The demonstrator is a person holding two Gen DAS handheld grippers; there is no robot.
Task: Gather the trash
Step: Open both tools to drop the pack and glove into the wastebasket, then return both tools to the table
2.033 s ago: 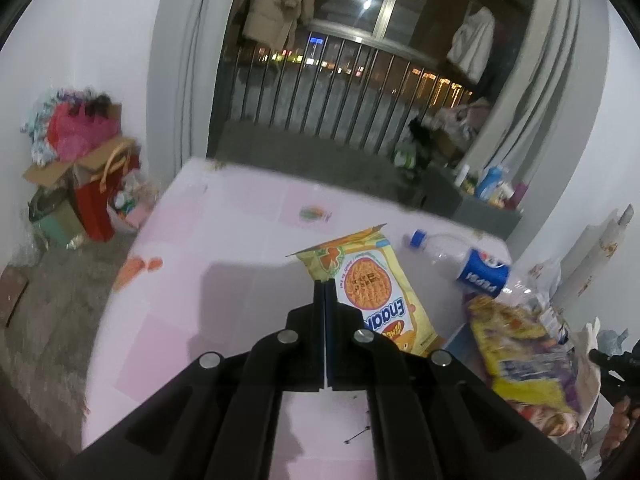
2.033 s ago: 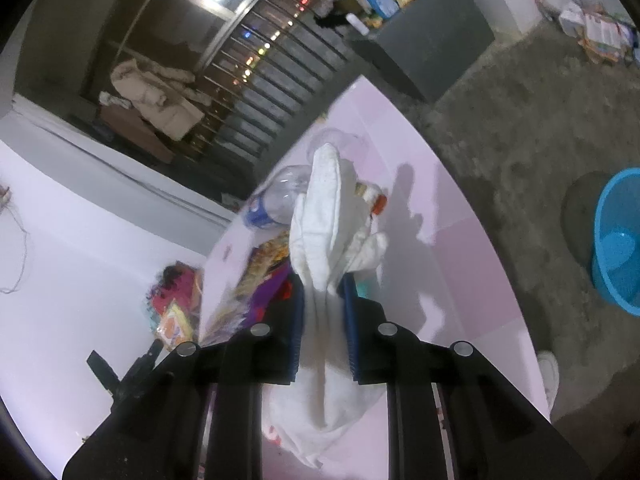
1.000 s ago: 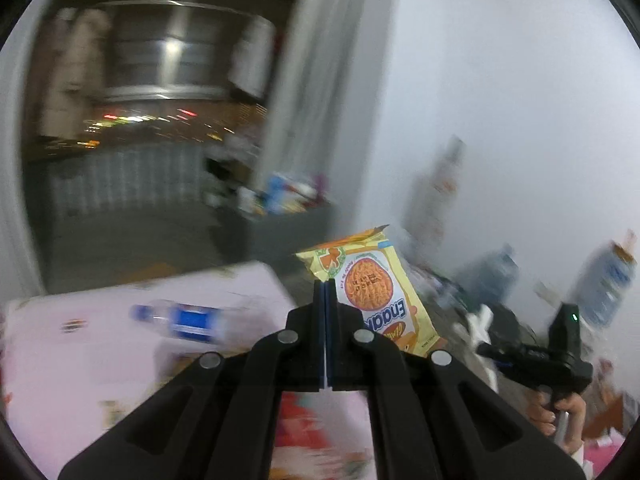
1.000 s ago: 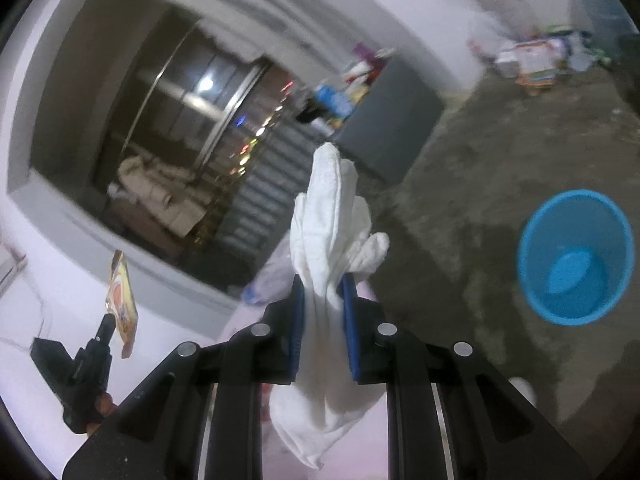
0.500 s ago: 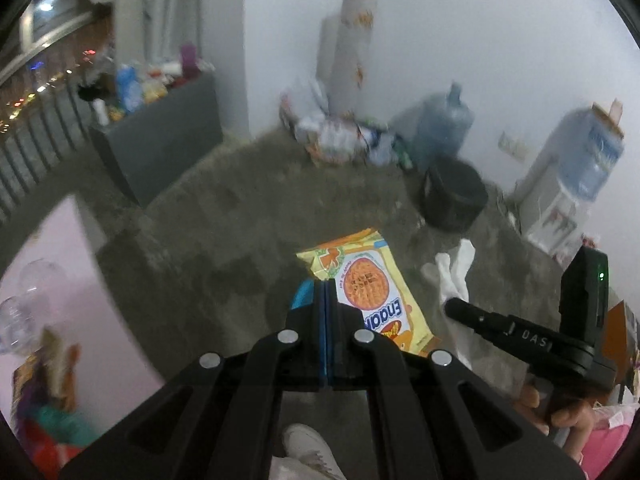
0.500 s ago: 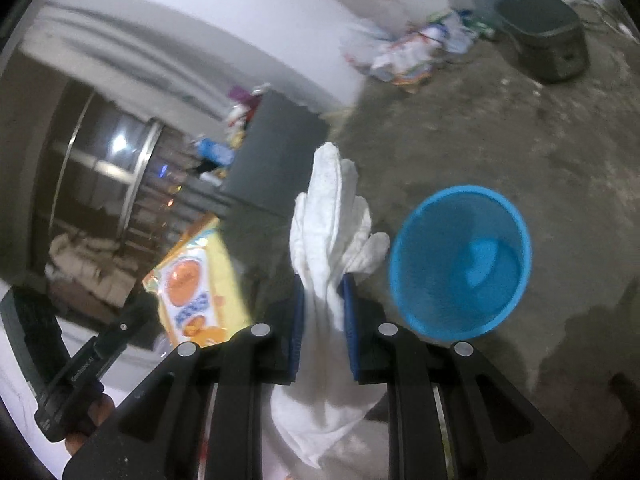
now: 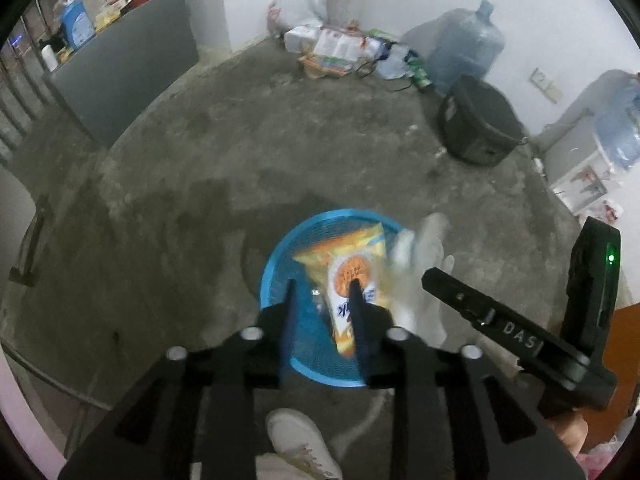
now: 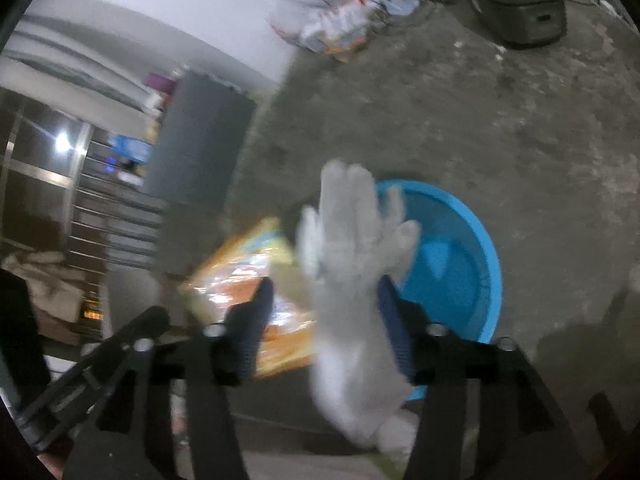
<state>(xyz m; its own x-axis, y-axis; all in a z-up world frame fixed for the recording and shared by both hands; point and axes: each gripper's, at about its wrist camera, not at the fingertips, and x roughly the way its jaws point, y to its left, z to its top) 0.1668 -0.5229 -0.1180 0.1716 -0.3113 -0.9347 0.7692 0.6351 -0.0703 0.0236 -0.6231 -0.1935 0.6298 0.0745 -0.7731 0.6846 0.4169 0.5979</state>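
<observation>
At the bottom of the left wrist view a white shoe stands on the concrete floor. Just above it the left gripper has its jaws opening; the fingers are spread, and the yellow snack bag sits in front of the right-hand finger, not pinched, over the blue basket at lower centre. The bag looks flat and glossy, with a round orange biscuit picture on it.

In the right wrist view the right gripper is also opening, fingers spread wide. The white cloth hangs between them, a limp, soft, crumpled rag. It is blurred, so I cannot be sure whether it is touching the right-hand pad or already loose. It sits at centre frame, over the left rim of the basket, with the snack bag to its left.

This looks like the drop step: both pieces of trash being let go over the basket. The next move calls for making sure both land inside, since the cloth is near the rim, then lifting both grippers clear for the remaining litter.

Further off, at upper right of the left view, stand a dark case and a water jug against the wall.
</observation>
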